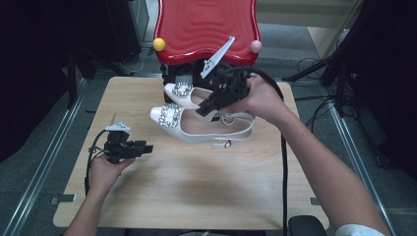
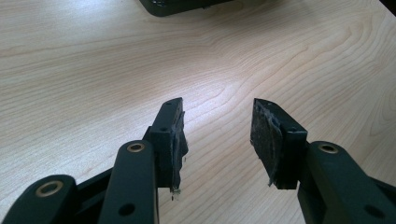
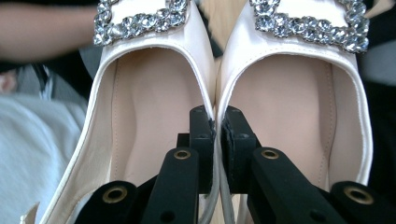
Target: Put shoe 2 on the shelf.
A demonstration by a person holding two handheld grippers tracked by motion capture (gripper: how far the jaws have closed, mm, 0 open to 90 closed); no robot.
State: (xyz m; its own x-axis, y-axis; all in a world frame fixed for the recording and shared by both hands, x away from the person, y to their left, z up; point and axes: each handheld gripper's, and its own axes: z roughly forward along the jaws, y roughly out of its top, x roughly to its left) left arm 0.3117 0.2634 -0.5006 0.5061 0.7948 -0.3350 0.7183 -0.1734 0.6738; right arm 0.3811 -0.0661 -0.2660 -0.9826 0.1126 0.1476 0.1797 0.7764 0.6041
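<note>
A recording lab or test room rather than a home: a small light-wood surface [image 1: 196, 196] stands alone on grey carpet floor [image 1: 39, 162], with metal rails [image 1: 44, 152] running along both sides. Black stand legs [image 1: 314, 73] and loose cables [image 1: 310, 64] (some trailing across the floor) crowd the dark edges, and a glossy red wavy chair [image 1: 206, 27] sits at the far end.
</note>
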